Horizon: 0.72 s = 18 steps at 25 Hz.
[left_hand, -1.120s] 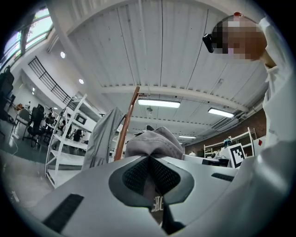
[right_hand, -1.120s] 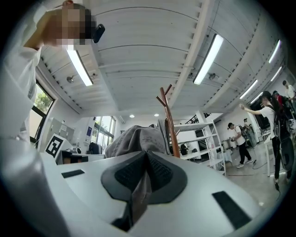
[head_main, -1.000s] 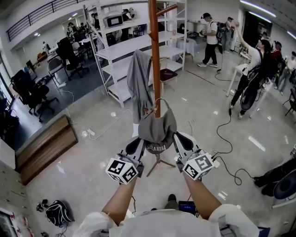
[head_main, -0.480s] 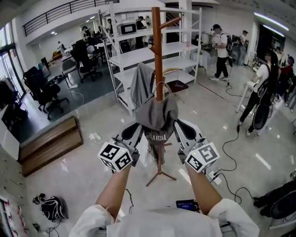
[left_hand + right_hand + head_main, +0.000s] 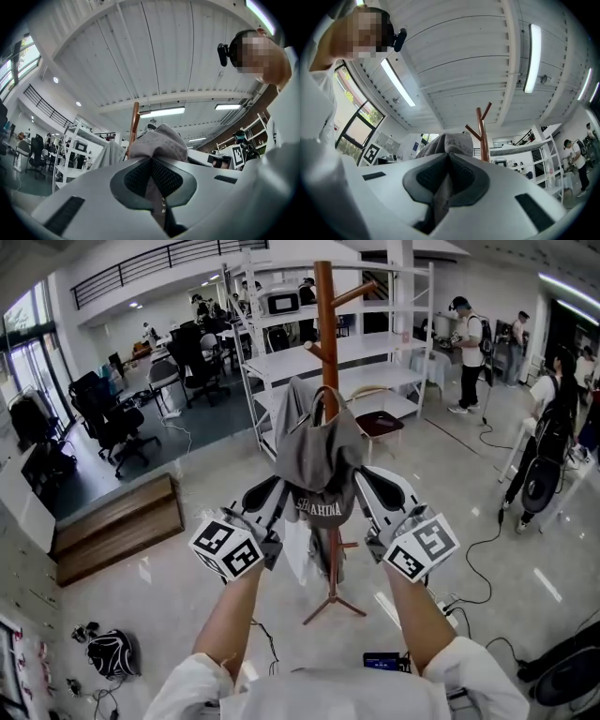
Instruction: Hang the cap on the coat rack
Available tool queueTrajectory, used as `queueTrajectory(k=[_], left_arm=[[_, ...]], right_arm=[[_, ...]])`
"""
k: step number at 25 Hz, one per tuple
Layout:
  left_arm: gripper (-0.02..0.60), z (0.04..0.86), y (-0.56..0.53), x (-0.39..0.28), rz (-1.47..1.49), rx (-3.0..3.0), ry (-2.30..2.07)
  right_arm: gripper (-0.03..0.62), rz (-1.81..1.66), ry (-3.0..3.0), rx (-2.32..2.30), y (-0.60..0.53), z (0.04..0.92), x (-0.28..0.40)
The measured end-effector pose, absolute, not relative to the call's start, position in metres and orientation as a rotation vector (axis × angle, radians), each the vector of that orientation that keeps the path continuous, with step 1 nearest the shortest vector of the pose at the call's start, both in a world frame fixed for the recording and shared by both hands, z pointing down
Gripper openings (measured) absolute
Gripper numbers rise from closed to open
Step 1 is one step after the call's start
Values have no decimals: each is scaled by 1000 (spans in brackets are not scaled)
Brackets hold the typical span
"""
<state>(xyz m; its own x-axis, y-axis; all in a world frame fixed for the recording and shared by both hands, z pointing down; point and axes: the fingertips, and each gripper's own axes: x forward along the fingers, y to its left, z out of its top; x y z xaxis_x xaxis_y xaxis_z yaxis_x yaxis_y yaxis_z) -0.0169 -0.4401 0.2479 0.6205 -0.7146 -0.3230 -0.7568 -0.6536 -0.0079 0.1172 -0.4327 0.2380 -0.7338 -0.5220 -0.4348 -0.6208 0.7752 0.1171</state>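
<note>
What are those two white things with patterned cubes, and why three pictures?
They are hand-held two-jaw tools: the person's left gripper and right gripper; the cubes belong to them. One picture comes from a camera on the person's head, looking down. The other two come from cameras riding on each gripper, looking along its jaws. Both grippers are shut on a grey cap, held up in front of a wooden coat rack that stands on the floor and already carries a grey garment.

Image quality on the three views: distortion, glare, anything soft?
Head view: fisheye bows the shelving; light streaks glare off the glossy floor; cap sharp. Left gripper view: dark round vignette, cap in focus. Right gripper view: same vignette, ceiling light strips blown out, coat rack crisp.
</note>
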Motion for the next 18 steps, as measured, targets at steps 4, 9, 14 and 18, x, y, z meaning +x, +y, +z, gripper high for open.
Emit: queueTrajectory(k=[4,9,14,18], left_arm=[[17,230,-448,-22,424,-2687,1241],[17,201,-462,-35,432,-2657,1165],[17,176,-471,-40,448,-2646,1073],[17,158,-482,-45,488,-2637,1022]], right_arm=[[26,399,2579,-850,-437,220,115],[26,467,2558,-881,-449,202,105],[26,532,2529,-907,-454,185,96],[26,571,2497,-922,-464,166,90]])
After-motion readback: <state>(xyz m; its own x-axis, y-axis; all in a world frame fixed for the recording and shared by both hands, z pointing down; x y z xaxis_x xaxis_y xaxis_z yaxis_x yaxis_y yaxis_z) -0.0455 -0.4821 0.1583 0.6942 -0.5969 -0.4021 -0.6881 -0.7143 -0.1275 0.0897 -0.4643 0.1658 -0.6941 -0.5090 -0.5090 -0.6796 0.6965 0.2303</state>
